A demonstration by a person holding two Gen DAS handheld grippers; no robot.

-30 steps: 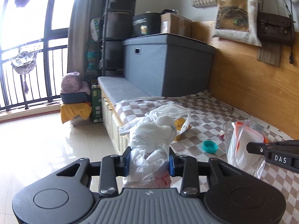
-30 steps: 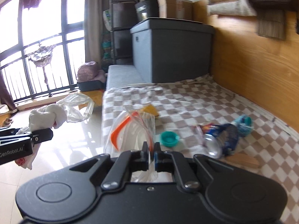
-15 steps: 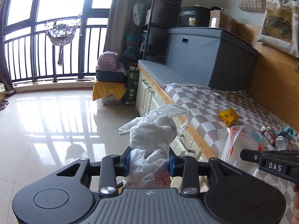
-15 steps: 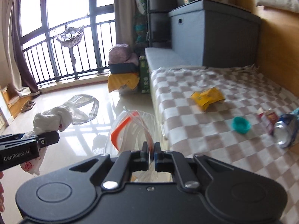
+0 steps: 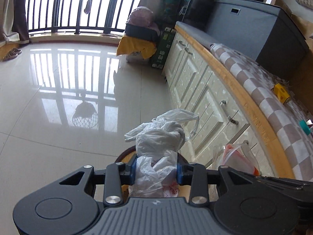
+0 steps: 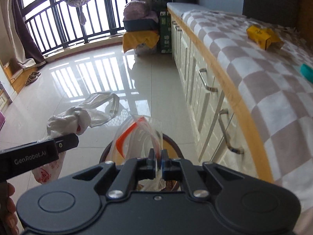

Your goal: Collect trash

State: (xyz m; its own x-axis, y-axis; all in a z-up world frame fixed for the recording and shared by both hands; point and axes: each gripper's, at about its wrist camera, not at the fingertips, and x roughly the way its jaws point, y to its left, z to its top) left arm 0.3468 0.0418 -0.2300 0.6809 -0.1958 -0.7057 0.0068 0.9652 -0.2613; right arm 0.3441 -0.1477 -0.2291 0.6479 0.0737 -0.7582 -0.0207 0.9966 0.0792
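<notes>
L gripper (image 5: 156,171): angled steeply down toward floor, blue pads clamped either side of a wad of white plastic. R gripper (image 6: 158,161): likewise tilted down, jaws nearly together, pinching thin clear film. Both side by side, L seen at left of R wrist view.

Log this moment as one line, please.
left gripper: shut on white bag | right gripper: shut on clear bag | both over bin | yellow box on bench
</notes>
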